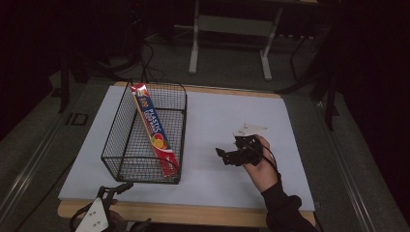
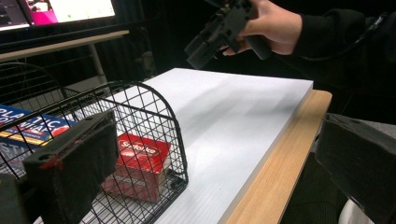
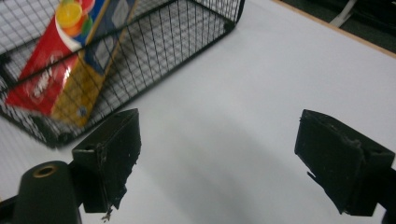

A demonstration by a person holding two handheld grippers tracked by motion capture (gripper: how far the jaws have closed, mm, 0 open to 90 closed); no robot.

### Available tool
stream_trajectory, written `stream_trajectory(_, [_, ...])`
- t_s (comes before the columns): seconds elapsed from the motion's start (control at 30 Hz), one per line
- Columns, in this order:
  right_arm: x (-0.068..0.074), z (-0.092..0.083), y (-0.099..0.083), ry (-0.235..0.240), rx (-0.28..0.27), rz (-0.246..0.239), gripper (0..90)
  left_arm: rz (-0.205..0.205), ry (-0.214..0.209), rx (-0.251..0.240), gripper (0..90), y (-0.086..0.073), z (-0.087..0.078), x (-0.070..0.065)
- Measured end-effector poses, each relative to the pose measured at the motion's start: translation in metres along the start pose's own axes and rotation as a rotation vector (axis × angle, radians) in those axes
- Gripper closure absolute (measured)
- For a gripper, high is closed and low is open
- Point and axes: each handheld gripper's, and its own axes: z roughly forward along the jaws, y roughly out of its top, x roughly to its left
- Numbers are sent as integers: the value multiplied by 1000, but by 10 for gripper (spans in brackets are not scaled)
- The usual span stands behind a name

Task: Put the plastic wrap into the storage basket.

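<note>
From my seat, the basket [image 1: 145,140] looks like thin black wire mesh with a slightly shiny coated finish. The long box [image 1: 154,128] leaning in it is glossy printed cardboard, red and blue, catching the light. The table top [image 1: 232,121] is a matt, smooth white board, laid over a base with a pale wood-grain edge [image 2: 275,168]. The right gripper [image 3: 219,154] has matt black jaws, rough and frayed at the rims; the left gripper [image 2: 215,158] has the same dull, slightly fuzzy padding. My sleeve [image 1: 285,208] is dark cloth.
</note>
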Motion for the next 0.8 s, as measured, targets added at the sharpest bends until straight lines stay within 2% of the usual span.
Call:
stream_trajectory(0.07, [-2,-2,-8,-4,-6,-11,143,-1,-2,0,1,0,0,0])
stream_trajectory(0.13, [-3,-3,-16,1,-12,3,142,-1,-2,2,1,0,1,0])
stream_trajectory(0.3, [-7,-3,-30,-2,11,-3,142,-1,-2,2,1,0,1,0])
stream_trajectory(0.37, [-11,-3,-40,4,19,23,143,2,-3,5,1,0,1,0])
stream_trajectory(0.47, [-14,-5,-48,-6,23,33,142,2,-3,5,1,0,1,0])
stream_trajectory(0.7, [-22,-4,-58,-44,30,41,142,2,-6,3,1,0,1,0])
stream_trajectory(0.8, [-22,-3,-58,-54,34,30,143,-2,-7,3,1,0,1,1])
